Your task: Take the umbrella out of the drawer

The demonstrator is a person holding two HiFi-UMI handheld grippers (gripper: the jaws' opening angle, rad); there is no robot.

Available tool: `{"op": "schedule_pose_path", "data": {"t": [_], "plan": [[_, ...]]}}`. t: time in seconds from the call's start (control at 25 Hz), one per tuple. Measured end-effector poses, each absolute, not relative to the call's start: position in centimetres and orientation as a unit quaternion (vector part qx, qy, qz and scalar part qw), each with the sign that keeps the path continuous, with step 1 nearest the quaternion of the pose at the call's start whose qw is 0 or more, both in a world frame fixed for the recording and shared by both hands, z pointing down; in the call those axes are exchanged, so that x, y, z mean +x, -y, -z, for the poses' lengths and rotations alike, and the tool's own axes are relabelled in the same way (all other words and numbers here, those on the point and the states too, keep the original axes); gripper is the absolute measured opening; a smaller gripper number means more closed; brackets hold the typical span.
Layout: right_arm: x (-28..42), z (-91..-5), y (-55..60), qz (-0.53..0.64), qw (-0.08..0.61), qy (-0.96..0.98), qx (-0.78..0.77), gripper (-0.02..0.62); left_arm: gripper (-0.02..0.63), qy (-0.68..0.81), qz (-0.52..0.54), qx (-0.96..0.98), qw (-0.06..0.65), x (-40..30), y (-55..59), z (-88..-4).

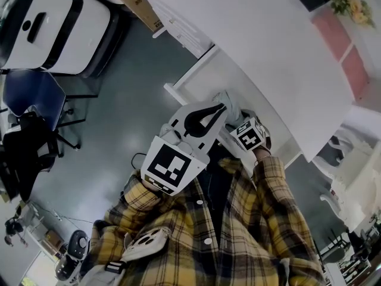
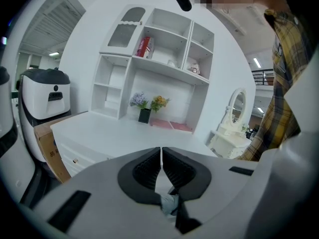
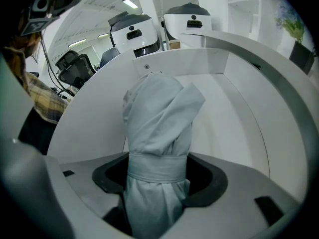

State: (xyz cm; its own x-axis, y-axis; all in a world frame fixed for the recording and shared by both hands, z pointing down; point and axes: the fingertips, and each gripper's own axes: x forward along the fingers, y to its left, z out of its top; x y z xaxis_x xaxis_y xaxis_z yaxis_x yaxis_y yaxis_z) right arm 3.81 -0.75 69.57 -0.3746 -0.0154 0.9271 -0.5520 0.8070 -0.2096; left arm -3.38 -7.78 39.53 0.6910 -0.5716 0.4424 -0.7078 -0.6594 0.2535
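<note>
A folded pale grey umbrella (image 3: 159, 128), bound by a strap, stands up between the jaws of my right gripper (image 3: 158, 176). Both pads rest against its sides. It sits inside the open white drawer (image 3: 229, 118). In the head view the umbrella (image 1: 228, 102) shows just over the drawer (image 1: 196, 79), with the right gripper's marker cube (image 1: 250, 134) close behind it. My left gripper (image 1: 208, 117) hovers right beside the umbrella; its jaws are shut pad to pad (image 2: 161, 169) with nothing between them. A scrap of grey cloth shows below them.
The white desk top (image 1: 268, 46) runs over the drawer. A cardboard box (image 1: 140, 5), white machines (image 1: 53, 22) and a blue chair (image 1: 33, 94) stand on the grey floor at the left. A shelf unit with a flower pot (image 2: 145, 114) rises behind the desk.
</note>
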Motion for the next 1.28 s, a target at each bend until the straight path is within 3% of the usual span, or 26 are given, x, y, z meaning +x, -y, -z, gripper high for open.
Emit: {"op": "schedule_pose_path", "data": {"t": [0.56, 1.28], "plan": [[3.1, -66.1, 1.3, -0.247, 0.501, 0.806, 0.196, 0.311, 0.031, 0.342, -0.152, 0.908, 0.191, -3.2, 8.5, -37.8], [3.6, -52.5, 6.1, -0.189, 0.368, 0.849, 0.329, 0.310, 0.031, 0.303, -0.126, 0.932, 0.155, -1.1, 10.2, -33.9]]}}
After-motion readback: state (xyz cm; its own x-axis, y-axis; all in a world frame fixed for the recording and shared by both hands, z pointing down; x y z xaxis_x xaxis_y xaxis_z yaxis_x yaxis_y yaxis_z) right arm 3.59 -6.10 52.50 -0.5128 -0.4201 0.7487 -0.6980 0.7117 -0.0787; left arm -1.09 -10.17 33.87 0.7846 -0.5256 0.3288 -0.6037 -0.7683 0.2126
